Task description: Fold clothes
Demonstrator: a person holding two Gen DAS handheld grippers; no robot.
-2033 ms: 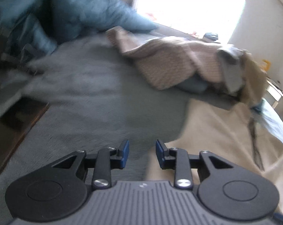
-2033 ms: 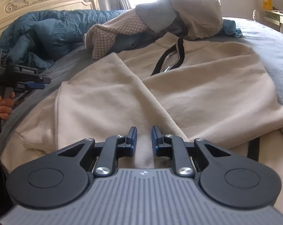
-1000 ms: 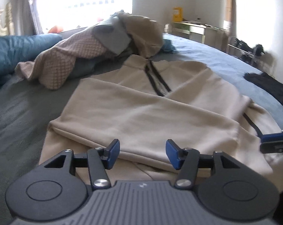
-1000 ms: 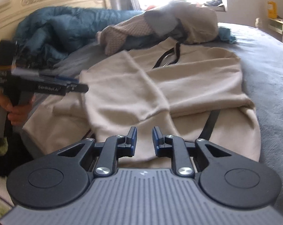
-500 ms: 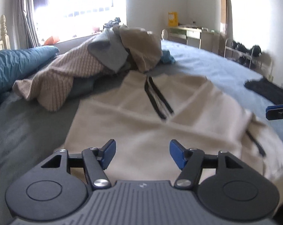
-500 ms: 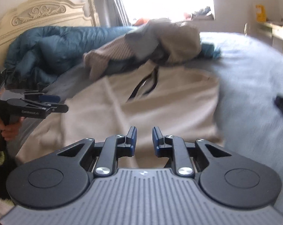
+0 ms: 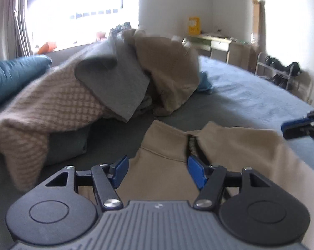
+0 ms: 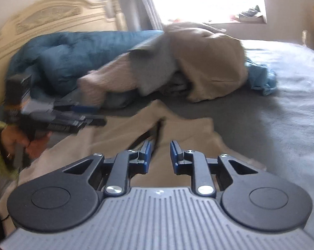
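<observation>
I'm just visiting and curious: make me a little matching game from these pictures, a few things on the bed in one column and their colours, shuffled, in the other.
Things:
1. zip-neck sweatshirt
2. duvet
3. top garment on the pile
4. tool pads

Colours:
A. grey
B. bright blue
C. beige
D. teal

Pairs: 1-C, 2-D, 3-A, 4-B
</observation>
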